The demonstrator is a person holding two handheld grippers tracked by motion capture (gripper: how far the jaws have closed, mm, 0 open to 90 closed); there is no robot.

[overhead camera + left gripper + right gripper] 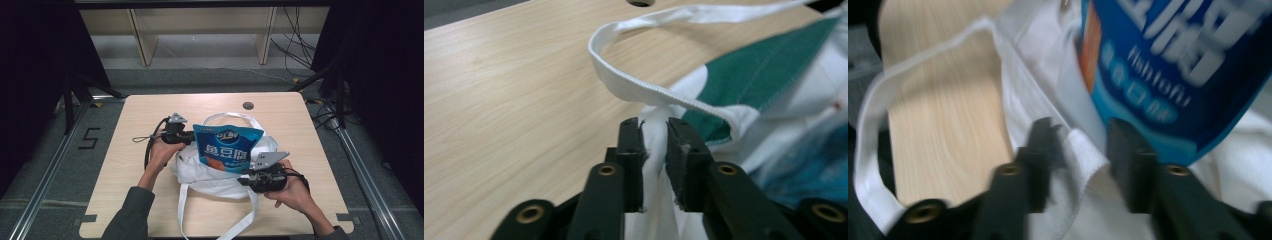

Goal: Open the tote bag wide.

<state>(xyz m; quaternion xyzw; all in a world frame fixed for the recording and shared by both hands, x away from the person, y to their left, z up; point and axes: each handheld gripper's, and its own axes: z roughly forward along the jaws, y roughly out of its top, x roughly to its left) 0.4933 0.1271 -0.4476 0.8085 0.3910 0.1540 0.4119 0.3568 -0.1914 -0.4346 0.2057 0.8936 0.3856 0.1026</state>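
A white cloth bag (210, 176) with long straps lies in the middle of the wooden table (145, 112). A blue snack packet (226, 148) stands upright in its mouth. My left gripper (189, 138) is at the bag's left rim. In the left gripper view the gripper (655, 126) is shut on a strip of white fabric, with a strap (624, 86) looping above and a green panel (774, 70) beyond. My right gripper (243, 179) is at the bag's near right rim. In the blurred right gripper view a fold of the bag's rim (1084, 150) fills the gripper (1083, 134), just under the packet (1168, 60).
Two straps (182, 210) trail from the bag toward the table's near edge. A round cable hole (248, 105) sits near the far edge. Dark frame rails (367, 165) run along both sides of the table, and loose cables (295, 35) lie on the floor behind.
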